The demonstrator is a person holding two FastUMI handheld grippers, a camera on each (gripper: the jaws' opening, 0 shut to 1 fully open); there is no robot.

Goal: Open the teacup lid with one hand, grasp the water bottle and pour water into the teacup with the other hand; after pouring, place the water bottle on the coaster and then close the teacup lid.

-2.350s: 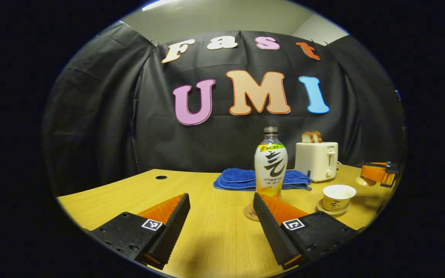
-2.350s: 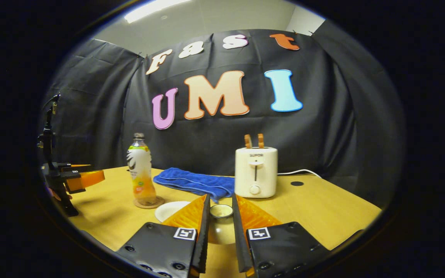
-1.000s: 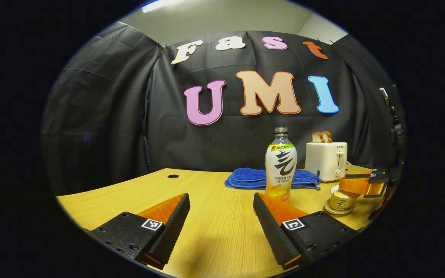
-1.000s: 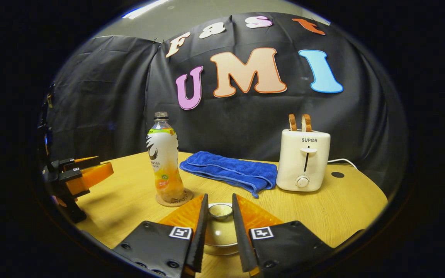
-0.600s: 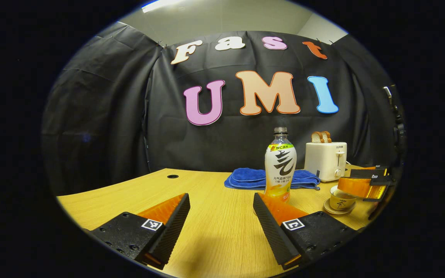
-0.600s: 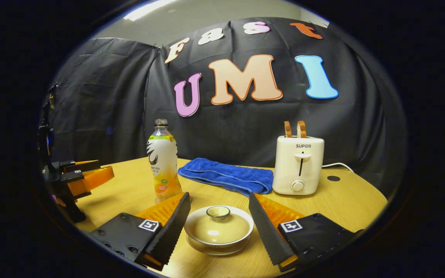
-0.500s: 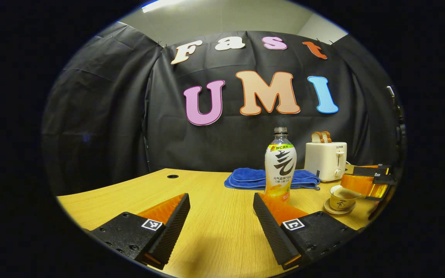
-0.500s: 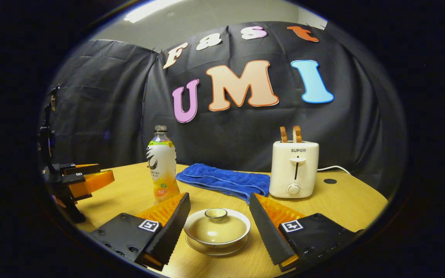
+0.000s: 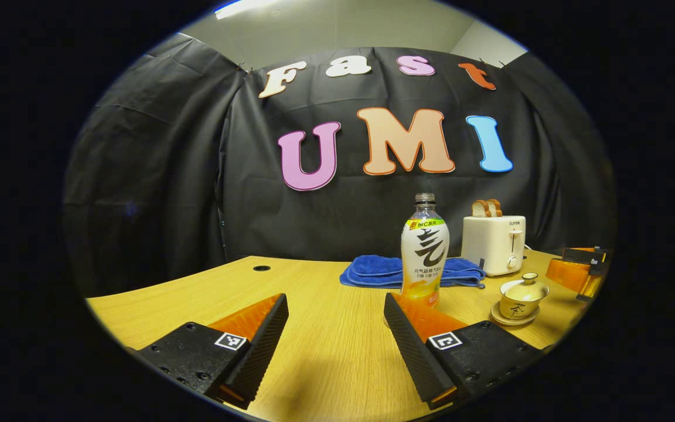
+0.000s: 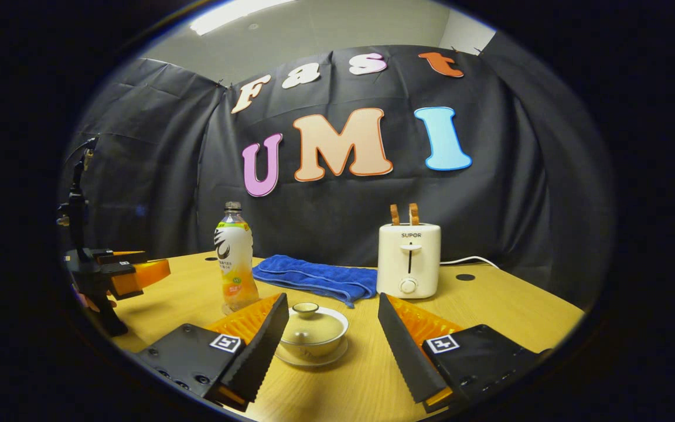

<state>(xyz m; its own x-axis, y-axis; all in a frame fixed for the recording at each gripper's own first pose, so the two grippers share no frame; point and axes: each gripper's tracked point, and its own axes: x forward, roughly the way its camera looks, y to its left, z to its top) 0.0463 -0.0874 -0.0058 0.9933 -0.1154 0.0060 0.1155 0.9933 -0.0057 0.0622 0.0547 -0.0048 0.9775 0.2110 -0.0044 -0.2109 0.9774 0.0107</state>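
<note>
Bottle standing upright, neck up; lidded cup sitting ahead of the right gripper.

The bottle's base and coaster are hiding behind the left finger. Both grippers are standing wide apart, gripping nothing; the left gripper is facing the bottle.

Lid on teacup; water bottle upright, capless, just beside.
</note>
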